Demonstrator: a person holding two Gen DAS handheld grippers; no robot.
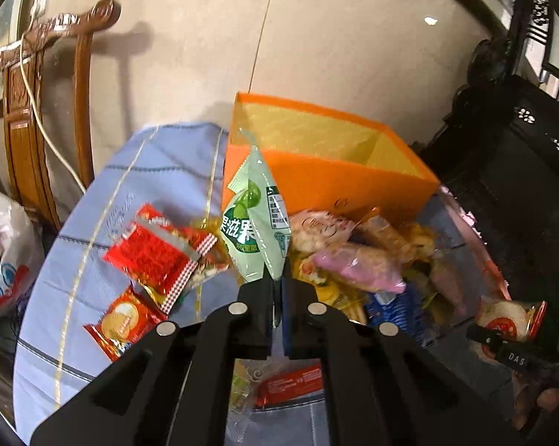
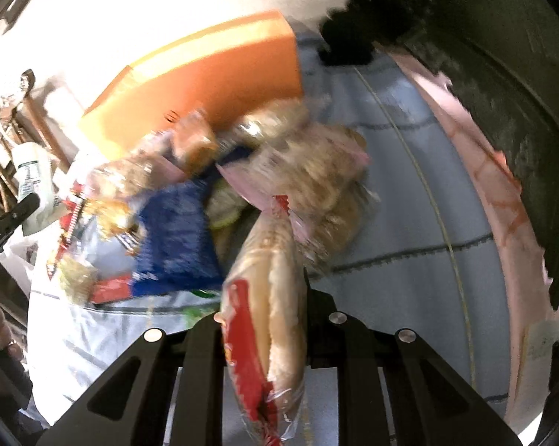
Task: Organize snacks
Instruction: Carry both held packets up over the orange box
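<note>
My left gripper (image 1: 278, 278) is shut on a light green snack packet (image 1: 255, 219) and holds it up in front of the open orange box (image 1: 331, 171). My right gripper (image 2: 268, 278) is shut on a clear-and-red wrapped bun packet (image 2: 268, 297), held above the table; it also shows at the right of the left wrist view (image 1: 506, 321). A pile of mixed snacks (image 1: 357, 256) lies on the blue cloth (image 1: 160, 171) by the box. Red packets (image 1: 156, 256) lie to the left. The right wrist view is blurred; the box (image 2: 212, 81) and pile (image 2: 242, 186) show there.
A round table with blue cloth (image 2: 409, 223) carries everything. A carved wooden chair (image 1: 37, 111) and a white plastic bag (image 1: 4, 252) stand at the left. Dark carved furniture (image 1: 521, 167) stands at the right. A pink table edge cover (image 2: 502, 193) runs along the right rim.
</note>
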